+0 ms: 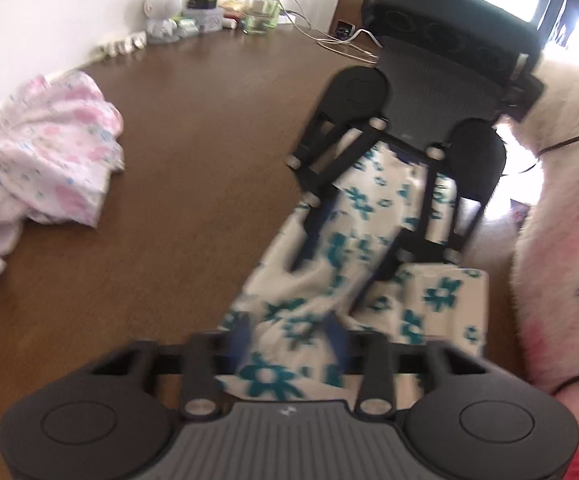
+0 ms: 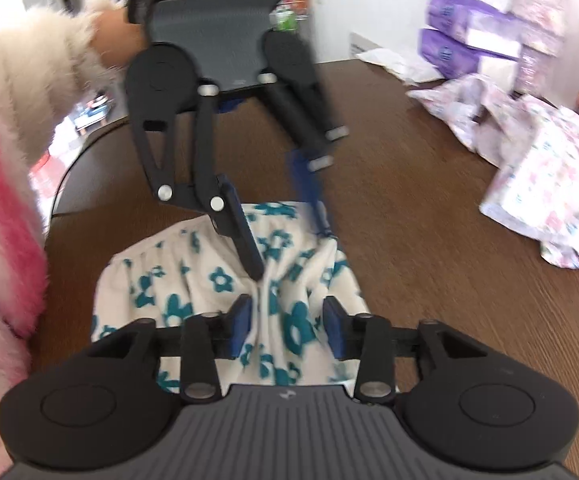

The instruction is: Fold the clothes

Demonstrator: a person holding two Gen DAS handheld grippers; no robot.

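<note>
The right gripper's (image 2: 288, 326) blue fingers (image 2: 241, 322) stand apart, a ridge of the white cloth with teal flowers (image 2: 193, 276) running between them without being pinched. The left gripper (image 1: 289, 340) faces it; its fingers (image 1: 238, 340) are also parted with the cloth bunched between them, though blur makes it hard to tell whether they press on it. In the right wrist view one left finger touches the cloth's raised fold. The cloth lies on the near edge of the brown table (image 2: 429, 208), close to the person's fluffy pink-and-white sleeve (image 2: 13, 128). A pink flowered heap of clothes (image 1: 45, 148) sits well apart on the table's far left; toys and cables line the far wall.
</note>
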